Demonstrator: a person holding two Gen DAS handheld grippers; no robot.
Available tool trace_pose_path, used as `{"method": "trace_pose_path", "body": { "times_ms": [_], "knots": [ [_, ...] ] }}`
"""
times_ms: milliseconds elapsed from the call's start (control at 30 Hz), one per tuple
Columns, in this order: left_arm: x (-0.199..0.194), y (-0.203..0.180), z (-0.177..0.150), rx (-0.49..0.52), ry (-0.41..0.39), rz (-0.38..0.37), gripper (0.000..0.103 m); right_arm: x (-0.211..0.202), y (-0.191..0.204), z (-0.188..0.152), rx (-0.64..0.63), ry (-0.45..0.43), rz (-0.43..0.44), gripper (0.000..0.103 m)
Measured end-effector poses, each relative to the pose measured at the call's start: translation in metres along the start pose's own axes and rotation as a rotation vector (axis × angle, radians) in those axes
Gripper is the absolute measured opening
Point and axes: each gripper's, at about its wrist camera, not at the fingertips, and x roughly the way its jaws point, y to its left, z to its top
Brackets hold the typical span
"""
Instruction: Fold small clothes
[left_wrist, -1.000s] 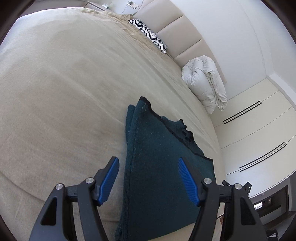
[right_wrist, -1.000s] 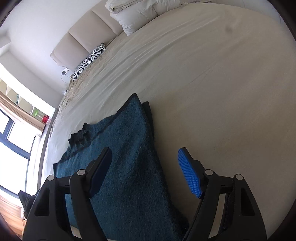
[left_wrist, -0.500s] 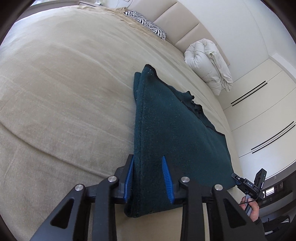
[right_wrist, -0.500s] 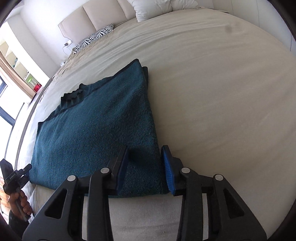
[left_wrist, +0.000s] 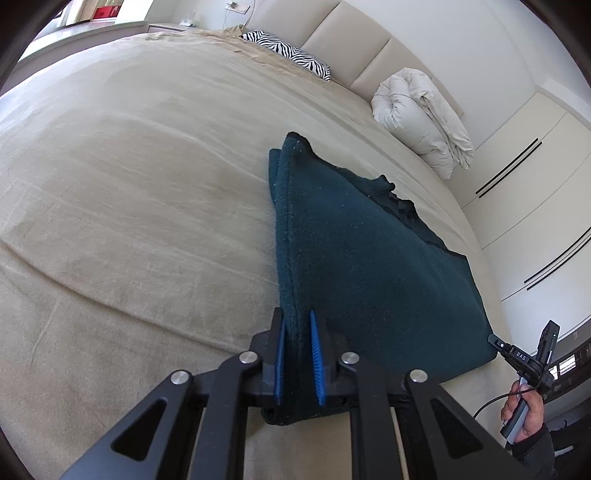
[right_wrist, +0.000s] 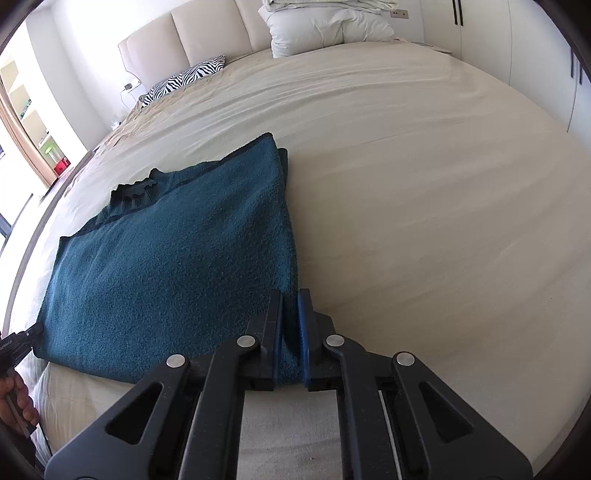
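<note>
A dark teal knitted sweater (left_wrist: 369, 266) lies folded flat on the beige bed (left_wrist: 147, 184), its black collar toward the headboard. In the left wrist view my left gripper (left_wrist: 295, 317) has its jaws closing on the sweater's near left corner, and the blue pads press the cloth from both sides. In the right wrist view my right gripper (right_wrist: 290, 299) is shut on the sweater's (right_wrist: 177, 258) near right corner, with the folded edge pinched between its pads. Each view also shows the other hand (left_wrist: 524, 410) at the sweater's opposite corner.
A zebra-striped pillow (left_wrist: 291, 51) and a rolled white duvet (left_wrist: 421, 118) lie by the padded headboard (left_wrist: 362, 48). White wardrobe doors (left_wrist: 535, 177) stand beyond the bed's side. Wide bare bedcover (right_wrist: 424, 184) stretches beyond the sweater.
Both grippers went from wide open above the sweater to closed on its near corners. Both moved toward the near edge and rolled.
</note>
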Motion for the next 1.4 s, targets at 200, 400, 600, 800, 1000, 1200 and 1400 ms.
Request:
{"method": "trace_pose_path", "body": {
  "times_ms": [200, 400, 600, 800, 1000, 1200, 1400],
  "knots": [
    [-0.005, -0.002, -0.003, 0.020, -0.010, 0.020, 0.009, -0.010, -0.002, -0.006, -0.001, -0.014, -0.003, 0.006],
    [-0.007, -0.001, -0.007, 0.032, -0.002, 0.030, 0.008, -0.014, -0.002, -0.012, -0.010, -0.009, -0.007, 0.006],
    [-0.012, 0.006, -0.011, 0.021, 0.007, 0.021, 0.008, -0.017, -0.004, -0.019, 0.002, 0.002, 0.002, 0.005],
    [-0.013, 0.010, -0.019, 0.023, 0.016, 0.023, 0.008, -0.018, -0.012, -0.029, 0.031, 0.018, 0.017, 0.005],
    [-0.011, 0.012, -0.020, 0.024, 0.021, 0.032, 0.008, -0.010, -0.020, -0.033, 0.058, 0.037, 0.043, 0.005],
    [-0.010, 0.013, -0.020, 0.016, 0.028, 0.067, 0.021, -0.008, -0.026, -0.038, 0.094, 0.020, 0.070, 0.006],
    [-0.032, -0.021, -0.018, 0.130, -0.048, 0.213, 0.060, -0.021, -0.044, -0.042, 0.231, 0.012, 0.113, 0.050]
  ]
}}
